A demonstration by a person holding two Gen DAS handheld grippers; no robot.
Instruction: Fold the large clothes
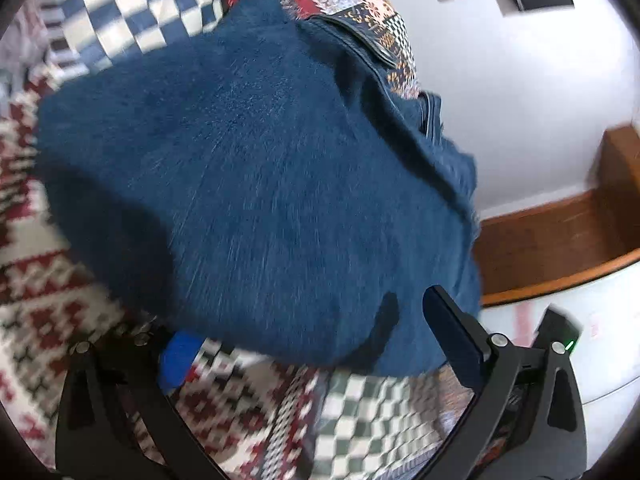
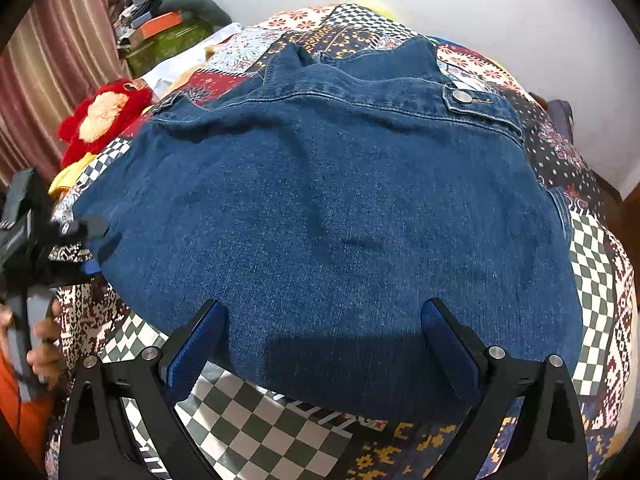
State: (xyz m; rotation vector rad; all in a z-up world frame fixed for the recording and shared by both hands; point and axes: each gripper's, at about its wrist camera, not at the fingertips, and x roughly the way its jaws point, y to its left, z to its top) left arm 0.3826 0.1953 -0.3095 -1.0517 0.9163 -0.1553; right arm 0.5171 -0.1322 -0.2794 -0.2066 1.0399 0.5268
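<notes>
A blue denim jacket [image 2: 328, 216] lies folded and flat on a patchwork bedspread [image 2: 280, 432]; its pocket flap with a metal button [image 2: 462, 96] is at the far right. My right gripper [image 2: 324, 344] is open over the jacket's near edge, holding nothing. In the left wrist view the jacket [image 1: 256, 184] fills the middle, blurred. My left gripper [image 1: 308, 336] is open at the jacket's edge; one finger [image 1: 452, 332] lies over the denim, the other is partly hidden under the cloth. The left gripper also shows in the right wrist view [image 2: 76, 232] at the jacket's left edge.
A red plush toy [image 2: 100, 116] and a pile of things [image 2: 168, 28] lie at the far left of the bed, by a curtain [image 2: 48, 92]. A wooden bed frame [image 1: 560, 240] and white wall [image 1: 520, 100] border the bed.
</notes>
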